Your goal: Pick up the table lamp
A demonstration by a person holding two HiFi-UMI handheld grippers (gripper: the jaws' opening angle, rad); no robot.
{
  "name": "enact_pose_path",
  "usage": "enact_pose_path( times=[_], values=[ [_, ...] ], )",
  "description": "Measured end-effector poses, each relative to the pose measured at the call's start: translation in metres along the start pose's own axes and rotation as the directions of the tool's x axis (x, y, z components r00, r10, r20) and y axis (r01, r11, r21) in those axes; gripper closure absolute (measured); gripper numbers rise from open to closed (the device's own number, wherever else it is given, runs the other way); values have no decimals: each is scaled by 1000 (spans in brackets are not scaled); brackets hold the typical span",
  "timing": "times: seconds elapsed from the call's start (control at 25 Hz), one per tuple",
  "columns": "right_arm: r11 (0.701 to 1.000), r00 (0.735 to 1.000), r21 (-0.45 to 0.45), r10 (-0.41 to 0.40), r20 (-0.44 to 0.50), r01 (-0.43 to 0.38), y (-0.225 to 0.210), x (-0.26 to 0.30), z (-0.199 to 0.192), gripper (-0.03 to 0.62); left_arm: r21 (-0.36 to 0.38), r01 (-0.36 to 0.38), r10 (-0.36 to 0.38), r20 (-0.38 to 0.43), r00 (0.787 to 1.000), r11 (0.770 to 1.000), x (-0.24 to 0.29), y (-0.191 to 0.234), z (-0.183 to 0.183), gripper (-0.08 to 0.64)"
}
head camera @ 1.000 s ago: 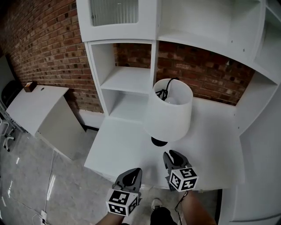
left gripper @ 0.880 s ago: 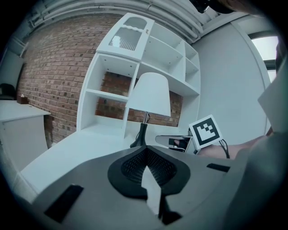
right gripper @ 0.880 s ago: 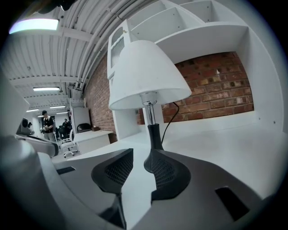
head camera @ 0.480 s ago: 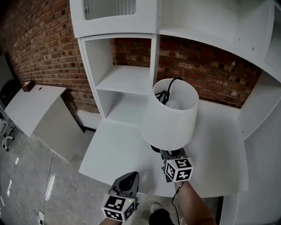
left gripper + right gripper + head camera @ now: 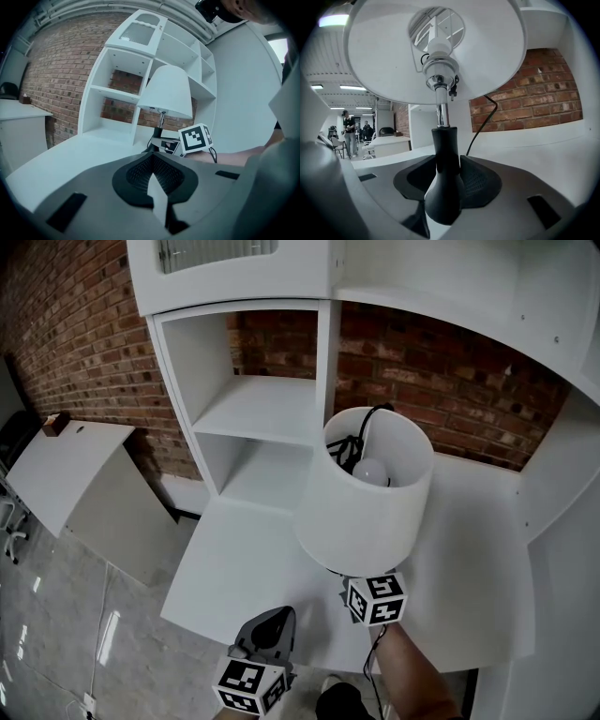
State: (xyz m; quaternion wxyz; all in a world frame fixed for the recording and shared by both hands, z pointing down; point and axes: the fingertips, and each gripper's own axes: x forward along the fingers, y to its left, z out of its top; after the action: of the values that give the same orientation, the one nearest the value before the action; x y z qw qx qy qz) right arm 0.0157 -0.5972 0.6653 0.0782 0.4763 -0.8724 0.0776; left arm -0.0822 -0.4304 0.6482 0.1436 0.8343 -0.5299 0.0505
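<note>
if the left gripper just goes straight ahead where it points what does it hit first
Probably the black lamp base: in the left gripper view it sits over the shut tips of the left gripper, with only bare desk between. Depth is unclear, so it could slip past beside it.

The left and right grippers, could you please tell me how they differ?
The right gripper has its jaws apart, having just been opening, with the black neck of the table lamp between them; the left gripper has its jaws together, empty. The right gripper reaches under the lampshade; the left gripper hangs back at the desk's edge. Both carry marker cubes.
</note>
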Motion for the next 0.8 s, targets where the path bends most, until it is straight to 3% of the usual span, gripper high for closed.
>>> enact_pose_path(
  times=[0.8],
  values=[
    [999, 999, -43, 20, 31, -19, -3, 21, 6, 422, -2, -20, 20, -13, 1000, 1000, 13, 9, -4, 561]
  ],
)
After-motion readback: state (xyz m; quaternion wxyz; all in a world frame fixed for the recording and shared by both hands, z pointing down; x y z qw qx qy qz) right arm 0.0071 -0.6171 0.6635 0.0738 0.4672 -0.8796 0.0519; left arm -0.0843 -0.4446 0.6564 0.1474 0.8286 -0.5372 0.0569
